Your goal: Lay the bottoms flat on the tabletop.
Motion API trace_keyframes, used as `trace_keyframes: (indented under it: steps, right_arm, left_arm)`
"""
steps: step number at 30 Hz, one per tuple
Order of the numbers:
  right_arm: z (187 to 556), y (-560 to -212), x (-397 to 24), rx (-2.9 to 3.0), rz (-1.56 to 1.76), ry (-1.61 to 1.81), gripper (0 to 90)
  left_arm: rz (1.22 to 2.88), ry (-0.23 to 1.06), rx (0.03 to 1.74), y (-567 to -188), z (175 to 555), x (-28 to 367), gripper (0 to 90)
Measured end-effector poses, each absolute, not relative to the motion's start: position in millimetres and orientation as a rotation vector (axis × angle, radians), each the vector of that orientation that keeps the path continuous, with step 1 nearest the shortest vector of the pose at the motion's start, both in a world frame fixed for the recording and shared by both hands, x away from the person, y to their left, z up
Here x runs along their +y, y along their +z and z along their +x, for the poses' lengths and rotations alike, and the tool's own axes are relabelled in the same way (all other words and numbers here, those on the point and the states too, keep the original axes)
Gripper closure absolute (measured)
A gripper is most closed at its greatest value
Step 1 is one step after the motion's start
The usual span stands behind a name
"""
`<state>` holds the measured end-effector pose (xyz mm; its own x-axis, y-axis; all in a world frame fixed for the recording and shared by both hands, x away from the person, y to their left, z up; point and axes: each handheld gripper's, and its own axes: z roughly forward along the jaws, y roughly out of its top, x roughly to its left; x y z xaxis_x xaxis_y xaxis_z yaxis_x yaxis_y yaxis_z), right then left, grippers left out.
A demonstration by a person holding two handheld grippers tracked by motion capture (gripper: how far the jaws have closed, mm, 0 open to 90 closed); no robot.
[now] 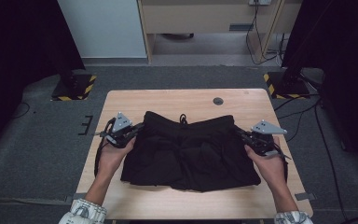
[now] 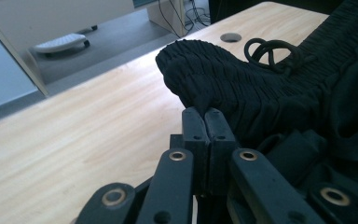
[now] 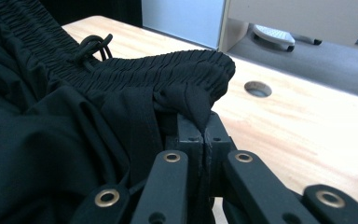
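A pair of black shorts (image 1: 189, 154) lies on the wooden table (image 1: 168, 100), its gathered elastic waistband at the far side with a knotted drawstring (image 1: 182, 119) in the middle. My left gripper (image 1: 137, 128) is at the waistband's left corner. In the left gripper view its jaws (image 2: 207, 114) are pressed together on the edge of the cloth (image 2: 242, 88), which stands lifted off the wood. My right gripper (image 1: 242, 134) is at the right corner, and in the right gripper view a fold of cloth (image 3: 191, 105) is pinched between its shut jaws (image 3: 205, 127).
A round hole (image 1: 218, 101) is set in the table beyond the waistband. Bare wood runs along the near edge and both sides. On the grey floor stand two black-and-yellow striped bases (image 1: 74, 88) (image 1: 286, 84), with cables (image 1: 256, 37) by the cabinet behind.
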<state>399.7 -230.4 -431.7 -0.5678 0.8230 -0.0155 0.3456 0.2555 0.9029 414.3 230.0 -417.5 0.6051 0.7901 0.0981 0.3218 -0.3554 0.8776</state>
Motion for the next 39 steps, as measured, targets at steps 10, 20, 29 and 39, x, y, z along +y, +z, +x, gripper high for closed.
trace_keyframes:
  steps: [10,20,29,39]
  right_arm:
    - [400.6,-388.8,-235.1,1.991,1.014,1.281,89.1]
    - [404.3,-365.9,-235.2,1.981,0.987,1.273,89.1]
    - [415.4,-337.1,-241.1,1.934,0.992,1.298,89.0]
    - [436.3,-345.8,-246.1,1.919,1.052,1.322,89.0]
  left_arm:
    - [1.922,0.694,0.866,-388.2,420.7,226.2,88.0]
    - [1.901,0.679,0.888,-378.8,431.0,226.7,88.0]
    - [1.87,0.699,0.894,-350.5,439.1,224.2,87.9]
    - [1.878,0.687,0.906,-343.6,452.2,217.9,87.9]
